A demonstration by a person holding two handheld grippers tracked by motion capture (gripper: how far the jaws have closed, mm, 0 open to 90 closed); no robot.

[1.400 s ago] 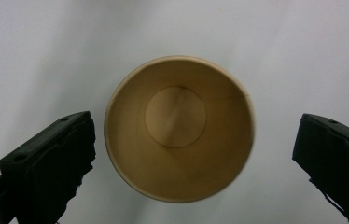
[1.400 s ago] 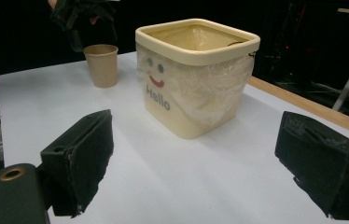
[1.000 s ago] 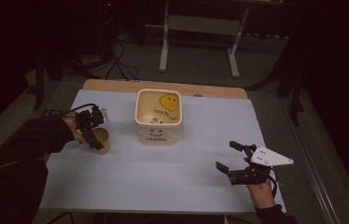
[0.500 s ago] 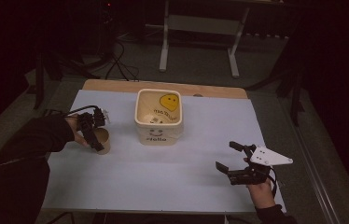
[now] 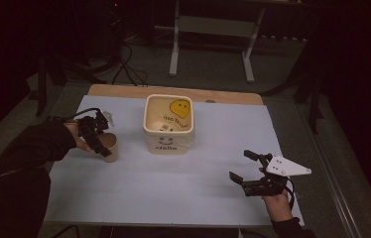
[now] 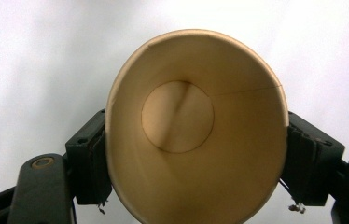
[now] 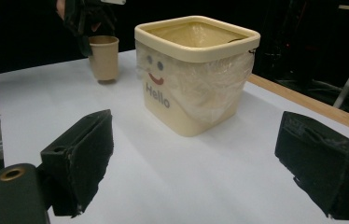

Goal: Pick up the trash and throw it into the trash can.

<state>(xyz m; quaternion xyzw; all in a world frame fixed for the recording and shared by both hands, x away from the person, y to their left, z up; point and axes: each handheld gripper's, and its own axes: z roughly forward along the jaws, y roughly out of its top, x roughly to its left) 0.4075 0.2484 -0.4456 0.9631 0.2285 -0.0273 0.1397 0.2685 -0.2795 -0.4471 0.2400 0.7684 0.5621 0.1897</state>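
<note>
- On the white-covered desk [image 5: 173, 188], toward its left edge, a tan paper cup [image 5: 109, 147] stands upright, mouth up, well left of a square cream bin [image 5: 169, 124] with a smiley face and the word "Hello" on its front.
- The left hand-held gripper [image 5: 96, 136] reaches over the cup from above and from the left, and its jaws have just been closing with the cup between them.
- In the left gripper view, the camera looks straight down into the cup [image 6: 196, 126]; the two black pads [image 6: 88, 163] press on opposite sides of the wall near the rim, which is squeezed slightly oval. The cup looks empty, its round base visible.
- The cup's long axis runs vertically, in line with the left hand-held gripper, so a lift would likely go straight up.
- The bin lies to the right of the held cup, its open top higher than the cup's rim; carrying the cup there would probably need a rise first, then a move right.
- The right hand-held gripper [image 5: 253, 173] rests near the desk's front right corner, jaws wide apart and holding nothing, far from the cup.
- In the right gripper view, its open jaws frame the bin [image 7: 196, 74], with the cup [image 7: 104, 58] beyond.
- The left hand is clearly the nearer one and already has the cup.
</note>
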